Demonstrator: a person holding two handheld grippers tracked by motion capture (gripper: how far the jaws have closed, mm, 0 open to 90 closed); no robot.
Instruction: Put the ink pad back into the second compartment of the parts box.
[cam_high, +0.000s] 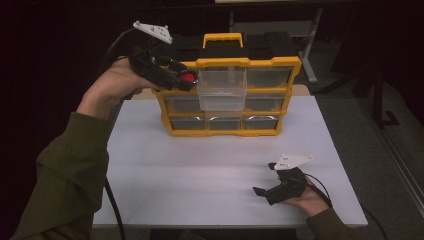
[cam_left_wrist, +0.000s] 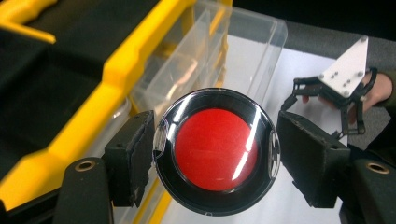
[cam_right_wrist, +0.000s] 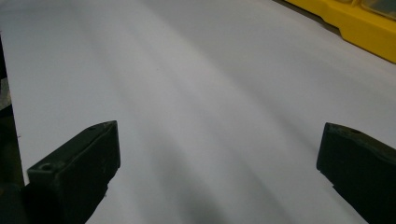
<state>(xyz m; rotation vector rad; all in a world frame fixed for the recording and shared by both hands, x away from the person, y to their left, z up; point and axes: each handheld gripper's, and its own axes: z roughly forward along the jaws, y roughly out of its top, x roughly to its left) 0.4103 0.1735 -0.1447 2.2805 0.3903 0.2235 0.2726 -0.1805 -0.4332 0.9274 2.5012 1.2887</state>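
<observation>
Red-centred round disc with a black rim and a clear glossy cover (cam_left_wrist: 215, 150) sits clamped between the two black pads of the left gripper (cam_high: 186, 79); we see a pad pressed to each side of its rim in the left gripper view. In the high view we hold it raised off the white table (cam_high: 200, 165), just in front of the upper left corner of the yellow-framed organiser with clear plastic drawers (cam_high: 227, 95), beside the one clear drawer (cam_high: 222, 89) that is pulled out. Our left forearm in its olive sleeve angles up from the lower left, wrist bent, the gripper pointing right toward the organiser.

Our right gripper (cam_high: 264, 192) rests low on the table near the front right, well apart from the organiser, its jaws spread wide with nothing between them; the right gripper view shows bare table between them and a yellow corner at top right.

The left gripper view brings out the disc's glossy face, which in the high view is a small red spot. What is inside the closed drawers we cannot make out.
</observation>
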